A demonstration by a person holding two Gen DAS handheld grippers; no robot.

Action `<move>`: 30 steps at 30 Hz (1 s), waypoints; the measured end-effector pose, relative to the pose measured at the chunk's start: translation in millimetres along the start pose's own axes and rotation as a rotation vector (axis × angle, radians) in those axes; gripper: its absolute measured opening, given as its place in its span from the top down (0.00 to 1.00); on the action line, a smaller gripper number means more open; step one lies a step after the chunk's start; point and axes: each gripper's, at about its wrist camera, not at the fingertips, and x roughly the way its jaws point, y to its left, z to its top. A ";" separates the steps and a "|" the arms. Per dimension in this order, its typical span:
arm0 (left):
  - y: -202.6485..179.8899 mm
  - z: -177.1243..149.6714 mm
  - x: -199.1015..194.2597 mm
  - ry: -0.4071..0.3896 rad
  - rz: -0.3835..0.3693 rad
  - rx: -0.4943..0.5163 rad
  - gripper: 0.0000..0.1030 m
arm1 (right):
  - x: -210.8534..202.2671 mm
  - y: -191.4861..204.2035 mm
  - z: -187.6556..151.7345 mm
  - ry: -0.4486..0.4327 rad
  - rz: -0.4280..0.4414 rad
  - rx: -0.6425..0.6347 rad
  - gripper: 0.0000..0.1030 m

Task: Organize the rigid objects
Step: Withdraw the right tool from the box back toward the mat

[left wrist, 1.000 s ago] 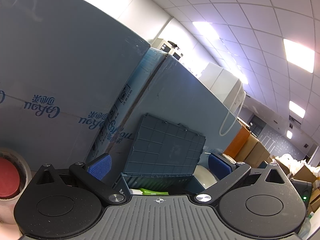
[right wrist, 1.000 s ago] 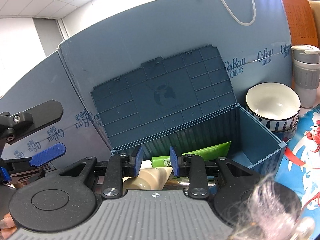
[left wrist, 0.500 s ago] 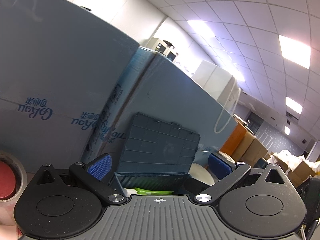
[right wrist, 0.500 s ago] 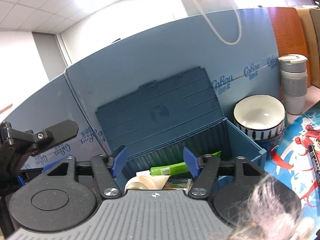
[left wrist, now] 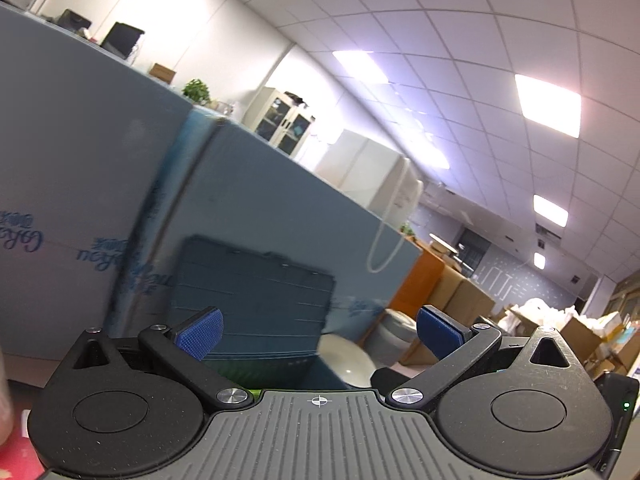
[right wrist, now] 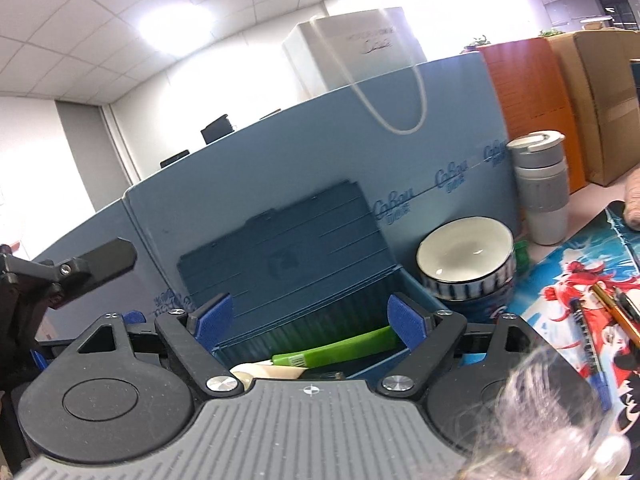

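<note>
Right wrist view: the right gripper (right wrist: 308,322) has just been opening its jaws, which were nearly together a second ago and now stand wide and released, with nothing pressed between the blue pads. Just beyond them sits the open blue storage box (right wrist: 412,292), smaller in the picture than before. A green tube (right wrist: 340,350) and a cream tube (right wrist: 260,372) lie inside it, and its lid (right wrist: 280,244) stands up against the blue partition (right wrist: 280,160). To the right of the box is a white bowl (right wrist: 466,250), and farther right a grey tumbler (right wrist: 540,188) that has come fully into view. Pens (right wrist: 612,312) lie on the printed mat (right wrist: 560,280) at near right.

Left wrist view: the left gripper (left wrist: 318,330) is spread wide and empty, as it was a second earlier. Beyond it the same box lid is blurred, and more of the ceiling (left wrist: 440,40) shows above the partition than before.
</note>
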 end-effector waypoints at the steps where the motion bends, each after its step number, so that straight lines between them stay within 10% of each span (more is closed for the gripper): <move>1: -3.7 -0.6 0.7 -0.001 -0.007 0.007 0.00 | -2.1 -3.3 0.2 -0.001 0.000 0.009 0.19; 30: -73.3 -38.5 33.6 0.069 -0.055 0.170 0.00 | -59.0 -118.2 10.9 -0.098 -0.098 0.175 0.17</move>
